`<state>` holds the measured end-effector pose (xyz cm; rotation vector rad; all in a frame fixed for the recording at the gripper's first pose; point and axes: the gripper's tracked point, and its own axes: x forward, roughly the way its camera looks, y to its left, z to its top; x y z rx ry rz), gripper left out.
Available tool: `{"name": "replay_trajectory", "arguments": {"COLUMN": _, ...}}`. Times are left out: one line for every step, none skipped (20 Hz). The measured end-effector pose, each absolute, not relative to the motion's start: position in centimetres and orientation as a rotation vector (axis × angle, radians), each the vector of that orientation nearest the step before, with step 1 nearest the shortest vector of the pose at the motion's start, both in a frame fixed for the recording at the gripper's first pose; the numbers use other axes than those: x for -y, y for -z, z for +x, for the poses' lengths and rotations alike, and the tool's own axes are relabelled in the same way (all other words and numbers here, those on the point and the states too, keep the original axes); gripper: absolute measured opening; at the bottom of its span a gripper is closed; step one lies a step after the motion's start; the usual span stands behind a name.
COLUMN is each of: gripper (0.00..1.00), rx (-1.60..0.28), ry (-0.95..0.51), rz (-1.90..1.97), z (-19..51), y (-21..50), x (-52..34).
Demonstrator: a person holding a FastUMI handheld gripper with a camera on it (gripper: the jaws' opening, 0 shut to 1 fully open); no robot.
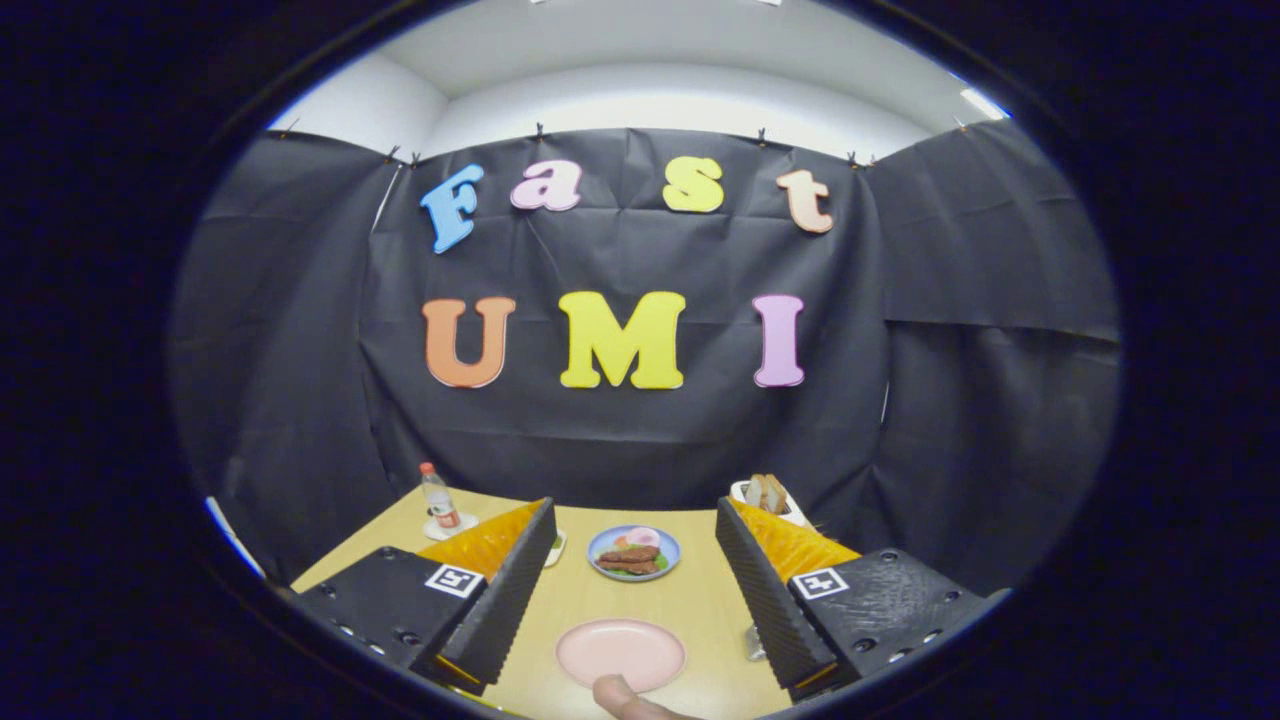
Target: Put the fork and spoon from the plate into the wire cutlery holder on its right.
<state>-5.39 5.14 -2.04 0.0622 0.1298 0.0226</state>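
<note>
The gripper (635, 590) is held above the near part of a wooden table (700, 610), level and looking forward along the tabletop toward the black cloth wall. Its two ribbed black fingers (505, 595) stand wide apart, with nothing between the pads; the jaws are open and grip nothing.

The pink plate (621, 652) serves as the landmark. It lies flat on the table between the two fingers, low and near the gripper, and its surface looks bare; no fork or spoon can be made out on it. Just at its near rim a fingertip (618, 695) of a person's hand pokes up, touching or overlapping the plate's edge; which one I cannot tell.

Beyond the pink plate, farther toward the wall, sits a blue plate of food (633, 552) with brown pieces and some green and pink on it. To the right of the pink plate, partly hidden behind the right finger, a bit of pale metal (754, 640) shows on the table; whether this is the wire cutlery holder is not clear. Far left of the plate, near the table's back corner, a small bottle (437, 497) stands upright on a white coaster. Far right, behind the right finger, a white toaster (768, 497) holds slices of bread.
</note>
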Motion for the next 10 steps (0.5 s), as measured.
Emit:
{"name": "replay_trajectory", "arguments": {"gripper": 0.96, "rx": -0.106, "ry": -0.003, "rz": 0.065, "z": -6.1, "y": 1.7, "x": -4.8}}
{"name": "replay_trajectory", "arguments": {"gripper": 0.96, "rx": -0.079, "ry": 0.009, "rz": 0.064, "z": -6.9, "y": 1.3, "x": -4.9}}
{"name": "replay_trajectory", "arguments": {"gripper": 0.95, "rx": -0.056, "ry": 0.020, "rz": 0.059, "z": -7.5, "y": 0.9, "x": -4.8}}
{"name": "replay_trajectory", "arguments": {"gripper": 0.95, "rx": -0.047, "ry": 0.036, "rz": 0.050, "z": -8.0, "y": 1.2, "x": -4.7}}
{"name": "replay_trajectory", "arguments": {"gripper": 0.95, "rx": -0.043, "ry": 0.046, "rz": 0.041, "z": -8.3, "y": 1.1, "x": -4.6}}
{"name": "replay_trajectory", "arguments": {"gripper": 0.95, "rx": -0.050, "ry": 0.059, "rz": 0.031, "z": -8.8, "y": 1.2, "x": -4.8}}
{"name": "replay_trajectory", "arguments": {"gripper": 0.95, "rx": -0.057, "ry": 0.065, "rz": 0.031, "z": -9.1, "y": 1.3, "x": -4.7}}
{"name": "replay_trajectory", "arguments": {"gripper": 0.96, "rx": -0.056, "ry": 0.068, "rz": 0.031, "z": -9.2, "y": 1.2, "x": -4.8}}
{"name": "replay_trajectory", "arguments": {"gripper": 0.96, "rx": -0.059, "ry": 0.080, "rz": 0.023, "z": -9.4, "y": 1.2, "x": -4.6}}
{"name": "replay_trajectory", "arguments": {"gripper": 0.96, "rx": -0.060, "ry": 0.080, "rz": 0.019, "z": -9.4, "y": 1.3, "x": -4.7}}
